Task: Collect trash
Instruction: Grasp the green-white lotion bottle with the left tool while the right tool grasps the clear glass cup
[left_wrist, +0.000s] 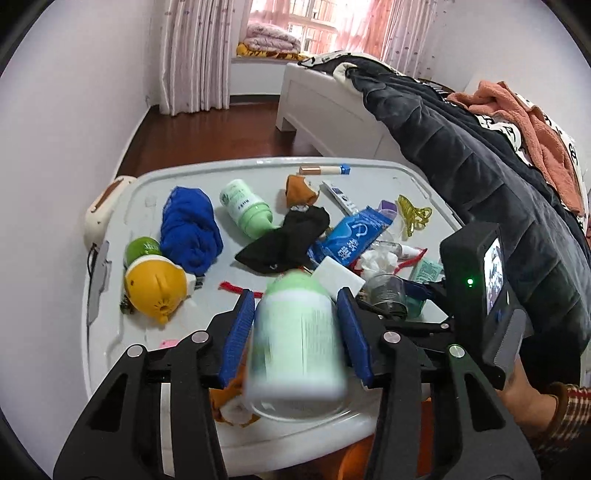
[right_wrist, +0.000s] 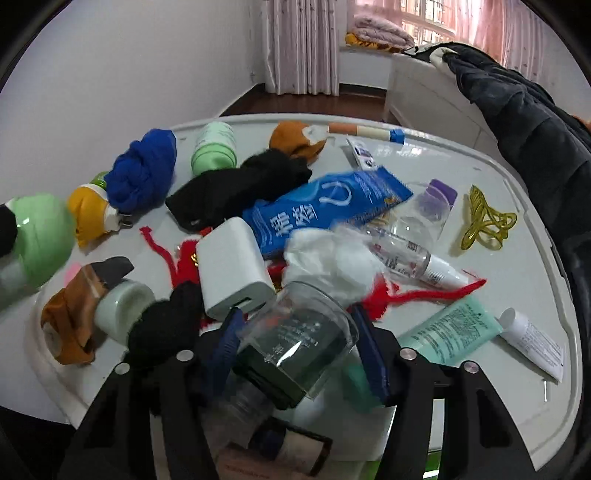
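My left gripper (left_wrist: 295, 325) is shut on a pale green and white bottle (left_wrist: 299, 339), held above the near edge of the white table (left_wrist: 147, 332); the bottle is blurred and also shows at the left in the right wrist view (right_wrist: 37, 243). My right gripper (right_wrist: 295, 343) is shut on a clear plastic jar (right_wrist: 299, 339) with printed text, over the table's near edge. Crumpled white tissue (right_wrist: 332, 258), a blue wrapper (right_wrist: 325, 210) and a clear spray bottle (right_wrist: 410, 258) lie just beyond the jar.
The table holds a second green bottle (left_wrist: 245, 208), blue cloth (left_wrist: 190, 229), black sock (left_wrist: 284, 240), white charger block (right_wrist: 232, 269), yellow hair clip (right_wrist: 484, 221), teal tube (right_wrist: 450, 328), white tube (right_wrist: 532, 343) and red yarn (right_wrist: 424, 295). A bed with dark clothes (left_wrist: 480, 166) stands right.
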